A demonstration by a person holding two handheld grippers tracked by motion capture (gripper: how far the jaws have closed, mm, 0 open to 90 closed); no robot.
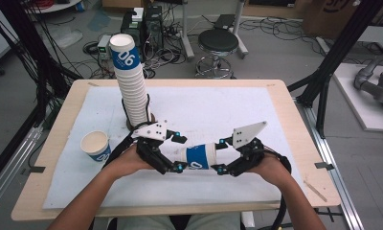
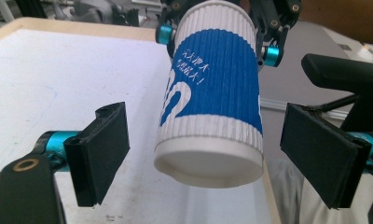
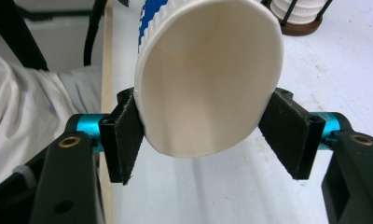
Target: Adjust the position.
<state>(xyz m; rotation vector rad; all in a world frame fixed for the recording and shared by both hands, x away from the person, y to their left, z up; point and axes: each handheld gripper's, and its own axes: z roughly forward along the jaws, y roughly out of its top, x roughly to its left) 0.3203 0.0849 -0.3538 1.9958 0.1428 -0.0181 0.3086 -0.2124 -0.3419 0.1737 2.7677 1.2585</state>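
Observation:
A white ribbed paper cup with a blue band [image 1: 199,156] hangs on its side above the white mat, between the two grippers. My right gripper [image 1: 218,155] is shut on its open rim; in the right gripper view both pads [image 3: 124,140] press the cup's mouth [image 3: 208,79] from either side. My left gripper [image 1: 179,151] stands open around the cup's closed base [image 2: 212,93], and its pads [image 2: 103,149] are clear of the cup wall with a gap on both sides. A tall stack of matching cups [image 1: 131,81] rises from a dark holder behind the left hand.
A single upright cup [image 1: 95,145] stands at the mat's left edge. The white mat [image 1: 218,105] covers most of the wooden table [image 1: 295,134]. Beyond the table are a black stool [image 1: 218,43], cables and black frame poles [image 1: 338,52].

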